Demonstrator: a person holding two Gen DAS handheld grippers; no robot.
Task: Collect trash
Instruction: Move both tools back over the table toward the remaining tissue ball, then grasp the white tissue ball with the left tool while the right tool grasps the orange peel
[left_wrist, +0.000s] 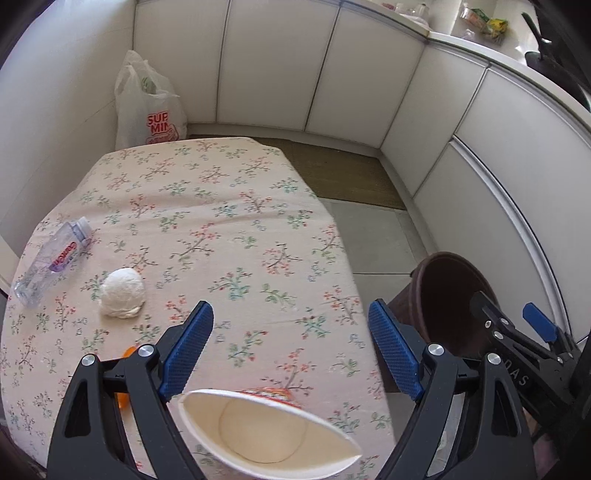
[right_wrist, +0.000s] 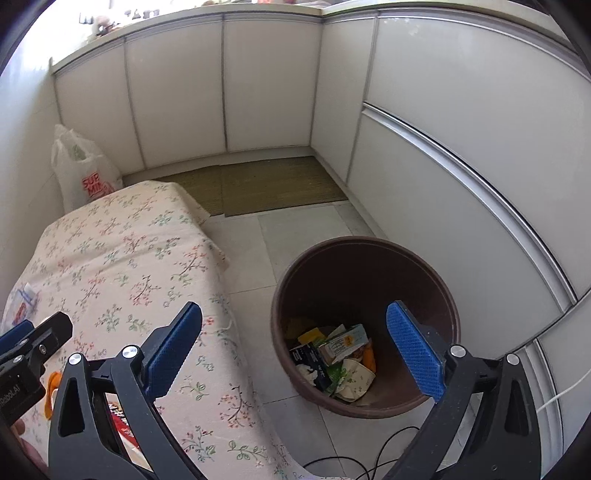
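On the table with the floral cloth (left_wrist: 221, 206) we count one clear plastic bottle (left_wrist: 53, 256), one crumpled white paper ball (left_wrist: 123, 292), one white paper cup (left_wrist: 266, 432) and one orange scrap (left_wrist: 123, 373). The bottle lies on its side at the table's left edge, long axis running diagonally, cap end toward the far side. The cup lies near the table's close edge, mouth facing us, its lower part cut off. The scrap is mostly hidden behind our left gripper (left_wrist: 291, 343), jaws spread, holding nothing. Our right gripper (right_wrist: 295, 347), jaws also spread, hovers between table and the round brown bin (right_wrist: 365, 266), which holds mixed trash.
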